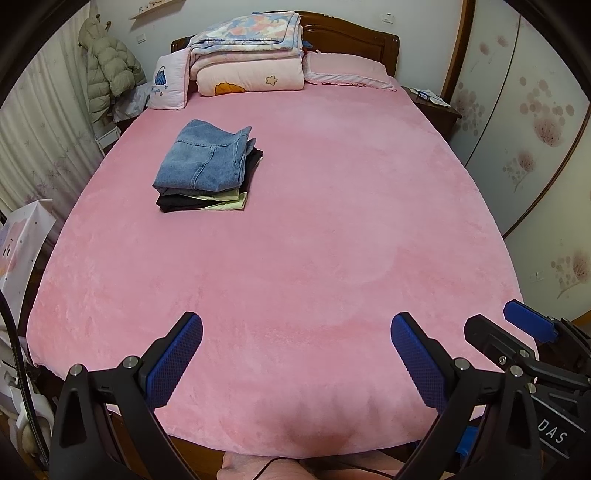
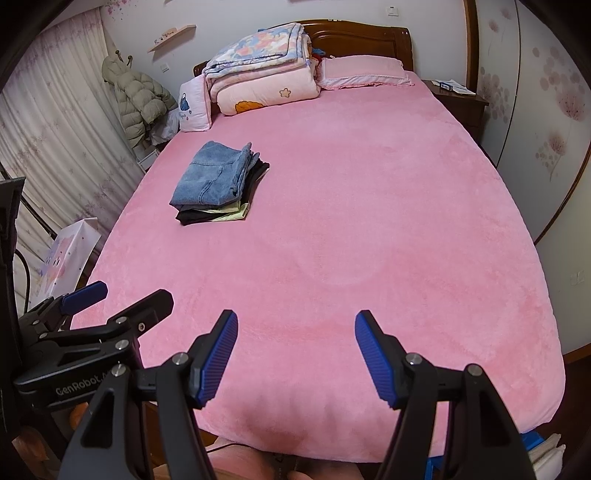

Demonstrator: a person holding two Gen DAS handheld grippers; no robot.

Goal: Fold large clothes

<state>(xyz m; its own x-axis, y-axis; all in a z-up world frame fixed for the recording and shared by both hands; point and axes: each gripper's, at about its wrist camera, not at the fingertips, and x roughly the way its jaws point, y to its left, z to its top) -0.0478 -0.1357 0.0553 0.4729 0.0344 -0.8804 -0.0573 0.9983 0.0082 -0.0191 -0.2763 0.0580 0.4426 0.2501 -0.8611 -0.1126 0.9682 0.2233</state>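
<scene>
Folded stack (image 1: 207, 168): lies on the pink bed cover (image 1: 314, 229), in the far-left part of the bed, well apart from both grippers.
Stack order: blue denim piece (image 1: 205, 158) on top; black garment (image 1: 173, 203) and pale green garment (image 1: 229, 201) beneath, edges showing at the near side.
Stack long axis: runs from the near-left toward the far-right, roughly toward the headboard (image 1: 351, 33); the layered fold edges face right.
Left gripper (image 1: 295, 354): raised over the near edge of the bed, angled steeply down; jaws spread wide, nothing between the blue pads (image 1: 173, 365).
Right gripper (image 2: 295, 354): beside the left gripper, same downward angle; jaws released, gap empty, pads clear of the cover.
Mutual view: each gripper appears at the edge of the other's camera view.
Legible writing: "GenRobot" on the left gripper body in the right wrist view; "DAS" on the right gripper body in the left wrist view.
Bed head: folded quilts (image 1: 247, 55) and pillow (image 1: 347, 70).
</scene>
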